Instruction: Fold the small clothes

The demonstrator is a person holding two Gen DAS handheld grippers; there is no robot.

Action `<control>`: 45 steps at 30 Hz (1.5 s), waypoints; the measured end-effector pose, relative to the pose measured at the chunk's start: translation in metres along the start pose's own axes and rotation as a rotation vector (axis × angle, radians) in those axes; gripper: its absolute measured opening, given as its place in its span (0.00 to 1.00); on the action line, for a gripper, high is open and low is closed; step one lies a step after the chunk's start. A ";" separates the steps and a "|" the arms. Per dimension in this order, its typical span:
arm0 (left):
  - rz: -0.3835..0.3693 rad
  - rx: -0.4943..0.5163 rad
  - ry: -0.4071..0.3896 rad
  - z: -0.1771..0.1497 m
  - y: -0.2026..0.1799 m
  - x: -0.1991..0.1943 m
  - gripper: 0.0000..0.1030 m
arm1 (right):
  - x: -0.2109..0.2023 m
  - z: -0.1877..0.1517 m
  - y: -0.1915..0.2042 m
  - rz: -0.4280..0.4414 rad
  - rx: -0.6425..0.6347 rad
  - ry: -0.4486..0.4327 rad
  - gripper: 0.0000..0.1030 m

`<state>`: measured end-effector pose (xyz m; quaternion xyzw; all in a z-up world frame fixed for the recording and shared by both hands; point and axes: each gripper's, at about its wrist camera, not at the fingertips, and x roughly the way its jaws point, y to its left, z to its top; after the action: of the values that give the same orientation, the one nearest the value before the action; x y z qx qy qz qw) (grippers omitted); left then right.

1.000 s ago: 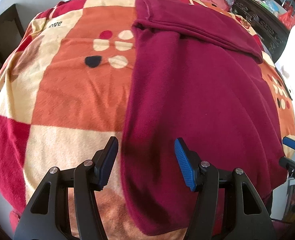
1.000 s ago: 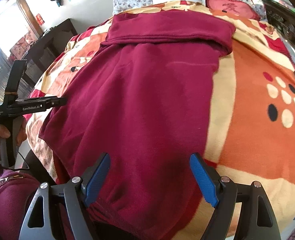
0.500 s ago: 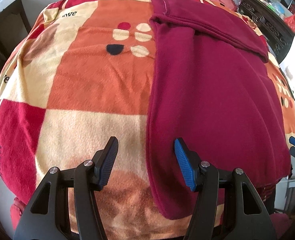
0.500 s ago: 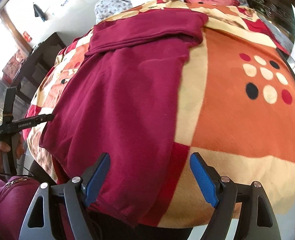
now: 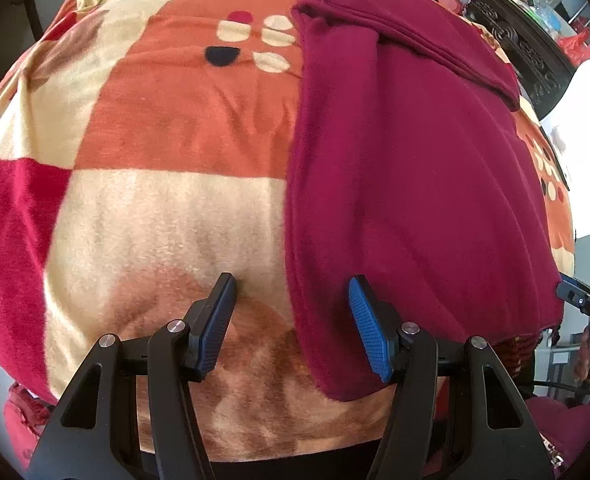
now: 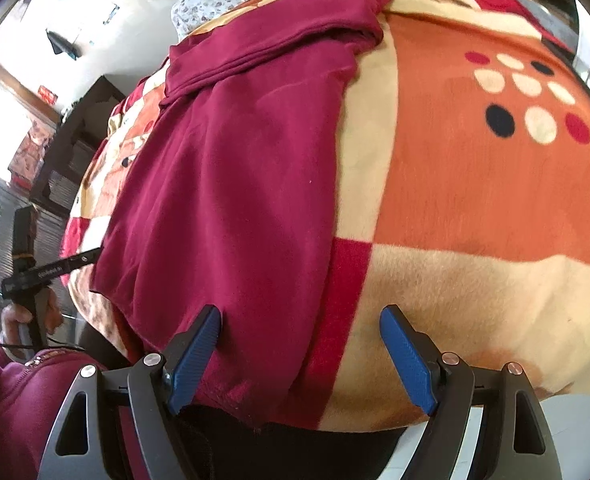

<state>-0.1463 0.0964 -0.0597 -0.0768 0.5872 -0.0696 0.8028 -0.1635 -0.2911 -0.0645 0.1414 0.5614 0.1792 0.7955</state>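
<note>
A dark red garment (image 5: pixel 407 168) lies flat on a checked orange, cream and red blanket (image 5: pixel 167 136), its far part folded across as a band (image 5: pixel 399 28). My left gripper (image 5: pixel 293 292) hangs open over the garment's near left corner, the cloth edge running between its fingers without being pinched. In the right wrist view the same garment (image 6: pixel 231 168) fills the left half, and my right gripper (image 6: pixel 301 322) stands open above its near right corner, with the hem (image 6: pixel 231 396) draped over the bed edge. Nothing is held.
The blanket (image 6: pixel 475 200) covers a bed whose near edge drops off just below both grippers. Pillows (image 6: pixel 215 4) lie at the far end. A dark carved headboard (image 5: pixel 535 48) and a dark cabinet (image 6: pixel 79 140) flank the bed. A person's hand (image 6: pixel 23 316) holds the other gripper's handle.
Both grippers slid outward across the bed: the left one from over the cloth to its left edge, the right one to its right edge while rolling. Neither opened nor shut.
</note>
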 end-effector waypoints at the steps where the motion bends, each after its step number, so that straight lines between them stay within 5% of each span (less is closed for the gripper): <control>1: 0.001 0.008 0.000 0.000 -0.003 0.001 0.57 | 0.001 0.000 0.001 0.014 0.000 0.003 0.77; 10: 0.065 0.067 0.008 0.001 -0.016 0.006 0.57 | 0.006 0.002 0.009 0.039 -0.014 -0.009 0.77; 15: 0.064 0.064 0.012 0.002 -0.017 0.007 0.57 | 0.004 0.005 0.014 0.046 -0.034 -0.029 0.62; 35: 0.014 0.058 0.030 0.008 -0.028 0.014 0.56 | 0.013 0.010 0.006 0.126 0.000 -0.022 0.62; 40: 0.011 0.076 0.031 0.010 -0.037 0.016 0.44 | 0.008 0.011 0.006 0.141 -0.013 -0.040 0.33; 45: -0.001 0.089 0.032 0.014 -0.044 0.017 0.14 | 0.003 0.014 0.005 0.175 -0.014 -0.049 0.21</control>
<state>-0.1288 0.0500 -0.0628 -0.0404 0.5961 -0.0973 0.7960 -0.1498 -0.2858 -0.0598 0.1885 0.5261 0.2483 0.7912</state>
